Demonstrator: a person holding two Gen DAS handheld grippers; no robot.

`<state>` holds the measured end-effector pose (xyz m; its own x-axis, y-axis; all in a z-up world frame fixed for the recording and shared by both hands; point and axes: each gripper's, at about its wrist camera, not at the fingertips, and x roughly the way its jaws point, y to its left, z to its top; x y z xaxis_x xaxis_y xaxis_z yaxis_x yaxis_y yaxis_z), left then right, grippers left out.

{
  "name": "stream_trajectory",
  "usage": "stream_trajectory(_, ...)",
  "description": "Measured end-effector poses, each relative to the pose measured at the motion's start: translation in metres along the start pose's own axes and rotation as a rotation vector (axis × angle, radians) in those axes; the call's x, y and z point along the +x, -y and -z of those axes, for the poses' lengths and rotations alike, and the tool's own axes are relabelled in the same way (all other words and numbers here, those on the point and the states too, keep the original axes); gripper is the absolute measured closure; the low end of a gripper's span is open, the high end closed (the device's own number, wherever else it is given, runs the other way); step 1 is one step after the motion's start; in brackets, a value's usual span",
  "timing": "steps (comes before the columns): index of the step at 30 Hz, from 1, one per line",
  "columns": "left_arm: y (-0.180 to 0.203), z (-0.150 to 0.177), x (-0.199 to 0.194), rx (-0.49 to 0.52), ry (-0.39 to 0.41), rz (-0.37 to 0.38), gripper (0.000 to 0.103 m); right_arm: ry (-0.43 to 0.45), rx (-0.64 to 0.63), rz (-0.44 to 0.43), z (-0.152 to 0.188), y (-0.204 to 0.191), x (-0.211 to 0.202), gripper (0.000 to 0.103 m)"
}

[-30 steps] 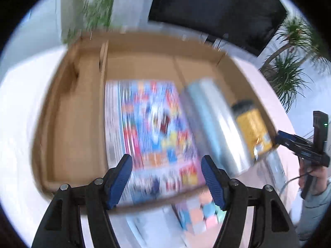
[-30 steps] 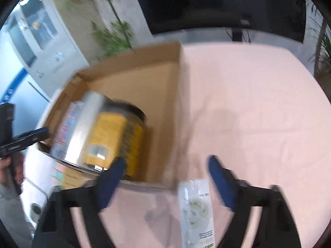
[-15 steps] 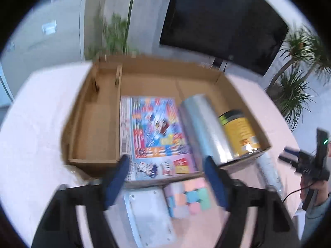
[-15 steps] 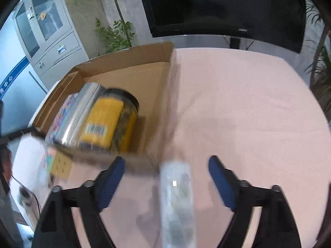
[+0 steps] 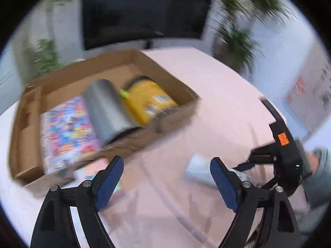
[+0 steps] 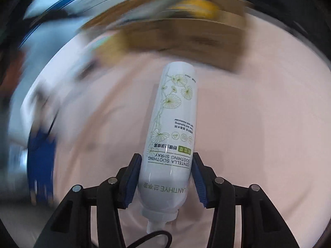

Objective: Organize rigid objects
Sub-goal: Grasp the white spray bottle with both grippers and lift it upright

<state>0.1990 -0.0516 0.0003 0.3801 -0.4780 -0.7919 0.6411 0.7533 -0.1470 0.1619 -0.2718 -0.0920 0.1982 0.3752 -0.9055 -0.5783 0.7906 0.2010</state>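
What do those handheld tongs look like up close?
Both tongs, left and right, are black angular frames with silver bolts and ribbed blue finger pads. The right one carries an orange sticker, a small green light and a thin black cable. The person's sleeve is grey.

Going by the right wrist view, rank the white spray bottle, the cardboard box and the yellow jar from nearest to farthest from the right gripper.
1. White spray bottle: between the right gripper's pads, which have just closed on it.
2. Cardboard box: beyond the bottle's far end, on the pink table.
3. Yellow jar: inside the box, behind its near wall.
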Motion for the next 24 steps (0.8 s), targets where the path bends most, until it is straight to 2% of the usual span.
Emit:
stream_trajectory(1,0.005,0.002,0.008,0.024,-0.021,0.014,0.018,-0.011,-0.045,-0.010,0.003,-0.004,-0.001,0.060)
stream_trajectory(3,0.015,0.006,0.030,0.071,-0.067,0.059,0.018,-0.029,-0.076,-0.027,0.007,0.004,-0.007,0.052)
stream_trajectory(5,0.020,0.010,0.046,0.077,-0.107,0.118,0.018,-0.005,-0.057,0.030,0.007,0.021,-0.020,0.044)
stream_trajectory(8,0.024,0.015,0.069,0.060,-0.172,0.171,0.021,0.053,0.066,0.159,0.002,0.056,-0.044,0.042)
stream_trajectory(9,0.026,0.017,0.075,0.049,-0.197,0.194,0.022,0.060,0.116,0.167,0.001,0.066,-0.049,0.042)
stream_trajectory(11,0.030,0.020,0.080,0.041,-0.219,0.239,0.025,0.073,0.253,0.120,0.002,0.083,-0.057,0.042)
stream_trajectory(12,0.034,0.023,0.083,0.038,-0.237,0.265,0.032,0.089,0.310,0.066,0.004,0.085,-0.059,0.042)
stream_trajectory(13,0.038,0.024,0.086,0.037,-0.253,0.277,0.038,0.116,0.382,-0.023,0.005,0.085,-0.058,0.042)
stream_trajectory(15,0.043,0.028,0.096,0.030,-0.294,0.261,0.053,0.144,0.481,-0.123,0.006,0.081,-0.050,0.042)
stream_trajectory(16,0.044,0.029,0.102,0.011,-0.323,0.248,0.058,0.158,0.544,-0.184,0.004,0.079,-0.041,0.042)
stream_trajectory(18,0.043,0.031,0.111,-0.039,-0.367,0.265,0.059,0.171,0.659,-0.262,-0.002,0.074,-0.021,0.042)
stream_trajectory(20,0.044,0.031,0.114,-0.060,-0.373,0.266,0.060,0.167,0.778,-0.294,-0.010,0.077,0.002,0.041)
stream_trajectory(23,0.044,0.028,0.116,-0.112,-0.378,0.236,0.059,0.178,0.804,-0.250,-0.020,0.073,0.015,0.042)
stream_trajectory(24,0.044,0.027,0.116,-0.127,-0.373,0.222,0.059,0.176,0.792,-0.214,-0.025,0.069,0.016,0.048)
